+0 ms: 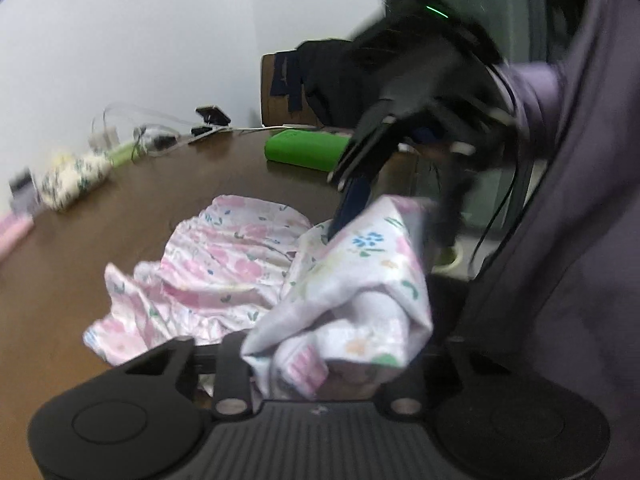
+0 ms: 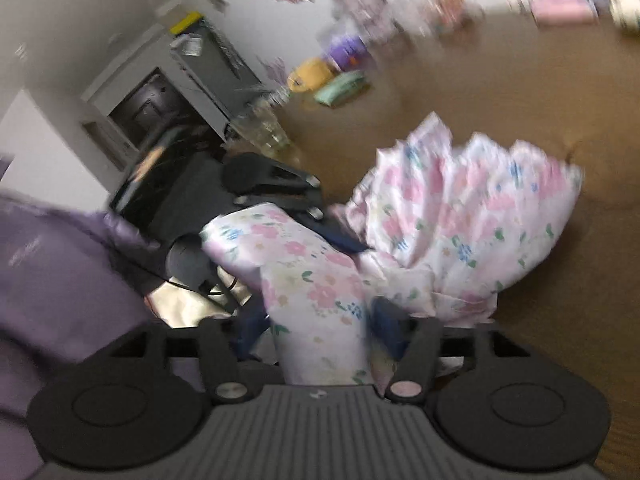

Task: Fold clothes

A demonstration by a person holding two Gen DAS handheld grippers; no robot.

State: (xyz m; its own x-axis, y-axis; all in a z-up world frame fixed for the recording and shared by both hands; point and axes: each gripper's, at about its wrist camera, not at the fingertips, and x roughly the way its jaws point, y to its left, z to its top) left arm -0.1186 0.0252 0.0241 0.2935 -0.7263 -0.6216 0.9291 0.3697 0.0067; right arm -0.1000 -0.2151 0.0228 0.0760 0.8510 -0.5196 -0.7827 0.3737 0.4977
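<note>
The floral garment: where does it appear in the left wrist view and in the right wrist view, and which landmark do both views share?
Left wrist view: the floral garment fills the lower centre, spread on the brown table, one corner raised at centre-right.
Right wrist view: it fills the centre and right, bunched and lifted above the same table.
Shared landmark: the brown table.

We see a brown wooden table under a plain white wall. At the table's far edge stands a wooden chair draped in dark clothes, a dark window behind it.
</note>
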